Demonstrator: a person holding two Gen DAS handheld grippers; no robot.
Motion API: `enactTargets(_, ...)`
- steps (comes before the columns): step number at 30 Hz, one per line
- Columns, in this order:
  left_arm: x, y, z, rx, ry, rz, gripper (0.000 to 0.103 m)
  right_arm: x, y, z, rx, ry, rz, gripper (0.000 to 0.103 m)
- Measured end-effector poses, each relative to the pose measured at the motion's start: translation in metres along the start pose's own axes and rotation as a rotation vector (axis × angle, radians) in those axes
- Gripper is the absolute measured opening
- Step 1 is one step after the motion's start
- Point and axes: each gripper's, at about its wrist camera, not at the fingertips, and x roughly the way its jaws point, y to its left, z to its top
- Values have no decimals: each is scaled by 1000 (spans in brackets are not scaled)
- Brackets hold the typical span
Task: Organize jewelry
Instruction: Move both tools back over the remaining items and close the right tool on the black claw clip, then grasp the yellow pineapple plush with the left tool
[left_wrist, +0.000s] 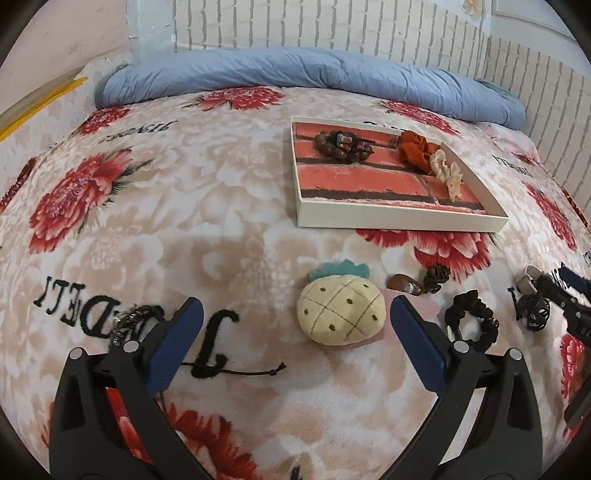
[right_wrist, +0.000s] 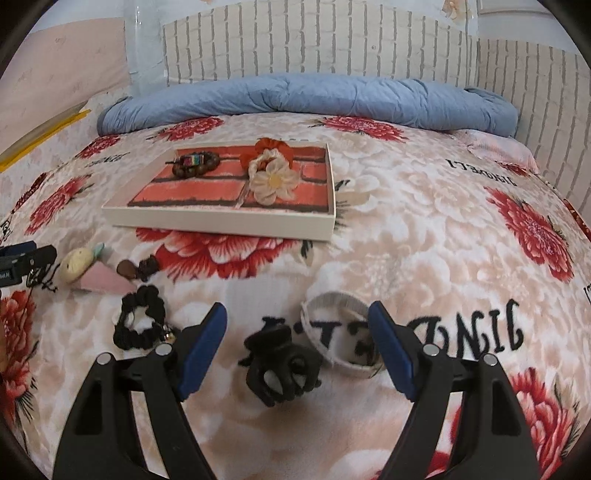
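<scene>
Left wrist view, scanned left to right. Lower left: a small metallic chain piece (left_wrist: 127, 325) lies on the floral blanket (left_wrist: 229, 206), partly behind the left finger of the left gripper (left_wrist: 295, 325). Its jaws stand wide apart with nothing pressed between the pads. Centre, just ahead of the fingertips: a cream pineapple-shaped plush clip (left_wrist: 341, 314), touched by neither pad. Right of it, a brown clip (left_wrist: 404, 283), then a black scrunchie (left_wrist: 471, 319) beside the right finger. Upper centre-right: the white tray (left_wrist: 402, 220), already holding a brown bead bracelet (left_wrist: 341, 144), an orange scrunchie (left_wrist: 415, 149) and a cream flower scrunchie (left_wrist: 447, 171).

Right wrist view, same order. The black scrunchie sits in the lower left. In the centre, the right gripper (right_wrist: 297, 325) has its fingers spread wide, empty. A black claw clip (right_wrist: 282, 369) lies between them, just short of the tips, and a grey-white band (right_wrist: 341, 328) lies just beside the right finger.

Judgement: sorting is partly done (three pieces in the tray, at least six loose on the blanket). Both hands appear to be on approach for a pick, left on the pineapple, right on the claw clip. Next move needs the pads brought down either side of each piece and closed; the soft blanket may let the items sink or snag.
</scene>
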Motion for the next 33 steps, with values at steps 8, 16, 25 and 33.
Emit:
enactTargets(8, 14, -13, -6, 18, 12, -9, 98, 7, 10, -12, -33, 3, -7, 78)
enactTargets(16, 31, -19, -11, 29, 46, 5, 98, 19, 12, -11, -35, 30, -19, 69)
enactTargets(25, 44, -21, -7, 42, 59, -1, 98, 36, 10, -12, -25, 83, -19, 45)
enactTargets(33, 53, -22, -2, 43, 62, -21, 85, 40, 11, -8, -26, 87, -27, 33)
